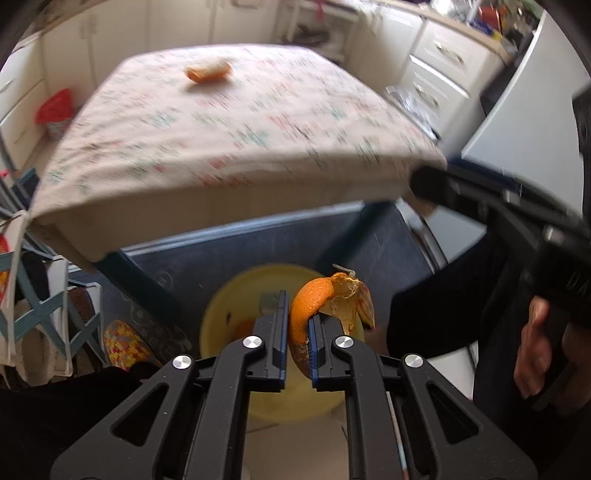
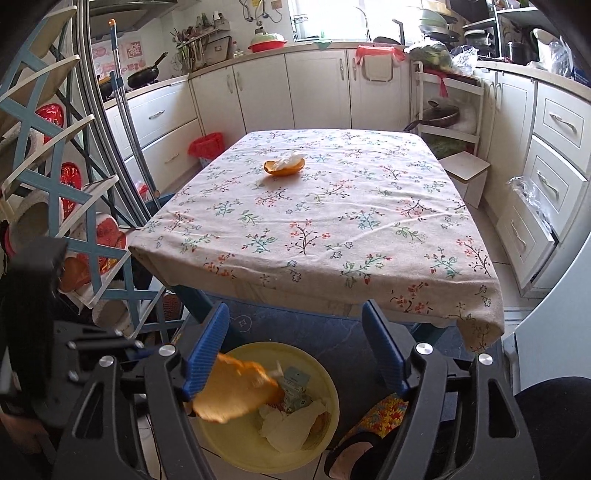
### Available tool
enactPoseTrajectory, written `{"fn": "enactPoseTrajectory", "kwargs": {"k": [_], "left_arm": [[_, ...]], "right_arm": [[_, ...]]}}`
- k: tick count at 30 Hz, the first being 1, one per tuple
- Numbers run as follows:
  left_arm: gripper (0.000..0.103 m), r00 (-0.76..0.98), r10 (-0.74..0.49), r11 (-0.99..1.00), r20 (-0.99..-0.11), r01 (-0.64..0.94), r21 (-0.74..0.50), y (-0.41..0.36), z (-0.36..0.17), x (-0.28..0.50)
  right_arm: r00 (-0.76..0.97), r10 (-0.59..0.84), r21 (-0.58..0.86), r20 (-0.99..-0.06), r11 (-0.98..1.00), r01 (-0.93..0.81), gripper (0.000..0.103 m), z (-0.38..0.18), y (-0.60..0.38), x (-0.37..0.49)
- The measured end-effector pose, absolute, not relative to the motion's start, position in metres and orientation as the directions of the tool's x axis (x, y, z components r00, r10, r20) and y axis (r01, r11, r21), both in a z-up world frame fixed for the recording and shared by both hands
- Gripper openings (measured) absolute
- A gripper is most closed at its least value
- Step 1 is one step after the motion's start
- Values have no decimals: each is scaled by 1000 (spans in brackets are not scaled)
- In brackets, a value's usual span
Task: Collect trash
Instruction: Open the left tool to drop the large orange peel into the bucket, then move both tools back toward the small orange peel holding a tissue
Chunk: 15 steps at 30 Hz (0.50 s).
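My left gripper jaws pinch an orange peel upright, directly over the yellow bin on the floor. My right gripper jaws gape empty above it, another peel dropping.

Daylight from a blown-out window fills the room. The left view is motion-blurred, the right sharp. Fisheye bends both edges.

Bright kitchen, white cabinets (possibly tiled floor)
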<state>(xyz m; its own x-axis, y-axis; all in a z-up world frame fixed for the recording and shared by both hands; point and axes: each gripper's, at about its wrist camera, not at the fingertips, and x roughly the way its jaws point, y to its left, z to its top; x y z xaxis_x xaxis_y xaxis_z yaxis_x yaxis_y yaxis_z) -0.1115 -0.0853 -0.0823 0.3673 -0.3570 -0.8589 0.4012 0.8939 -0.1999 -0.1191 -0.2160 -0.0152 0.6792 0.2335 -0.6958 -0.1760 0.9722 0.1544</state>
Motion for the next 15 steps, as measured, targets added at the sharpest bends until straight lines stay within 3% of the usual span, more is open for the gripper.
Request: {"fn": "enactPoseTrajectory", "kwargs": {"k": [3, 6, 15], "left_arm": [[19, 317, -349, 882, -882, 430, -194, -95, -92, -114], [49, 315, -344, 876, -885, 448, -181, -100, -92, -118], [57, 337, -339, 879, -879, 447, -167, -100, -87, -115]], "right_arm": [[676, 230, 154, -700, 973, -172, 72, -16, -217, -119], [671, 227, 154, -706, 974, -167, 73, -18, -218, -117], [670, 215, 153, -711, 977, -150, 75, -19, -220, -115]]}}
